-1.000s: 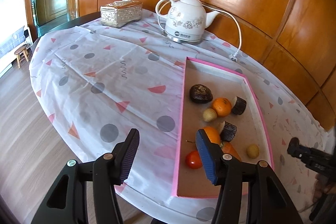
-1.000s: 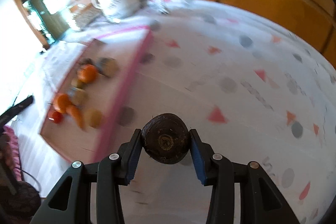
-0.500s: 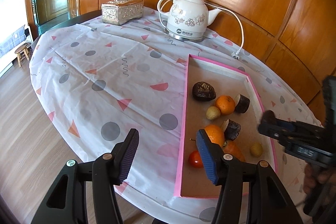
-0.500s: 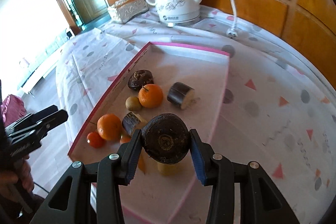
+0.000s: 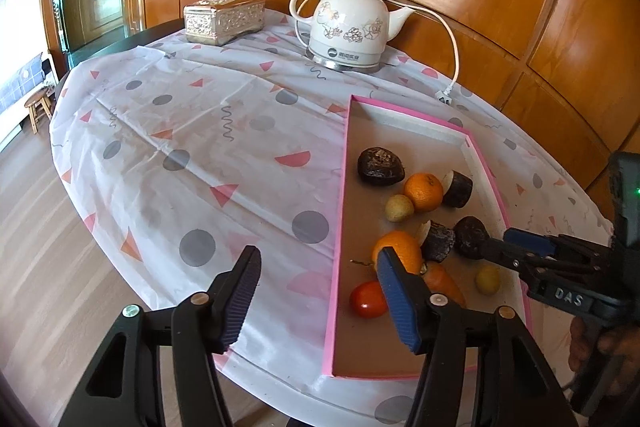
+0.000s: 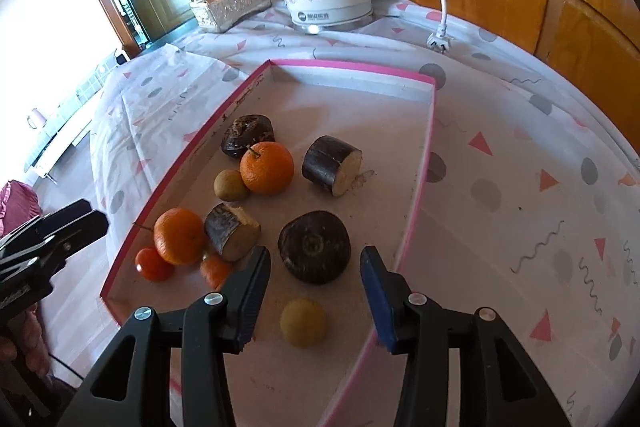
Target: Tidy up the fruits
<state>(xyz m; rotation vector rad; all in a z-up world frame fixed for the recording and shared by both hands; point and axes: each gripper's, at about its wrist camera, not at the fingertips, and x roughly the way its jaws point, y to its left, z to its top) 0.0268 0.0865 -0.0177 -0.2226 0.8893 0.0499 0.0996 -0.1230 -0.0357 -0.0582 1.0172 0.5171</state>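
Tablecloth-covered table, lower centre: we noted our right gripper [image 6: 315,279] had released the dark fruit [image 6: 314,246] into the pink tray [image 6: 352,67]; fingers apart, one placement completed.

Dark round fruit [image 6: 314,251] rests flat in the pink-rimmed tray [image 6: 425,163], near two oranges [image 6: 267,167], cut dark pieces [image 6: 332,165] and a tomato [image 6: 153,264].

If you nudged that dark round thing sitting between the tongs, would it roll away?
Probably not far: the dark fruit sits on a flat face in the tray, so it should slide rather than roll. Its skin looks rough, so the right tongs should grip it without slipping. It looks solid, likely firm.
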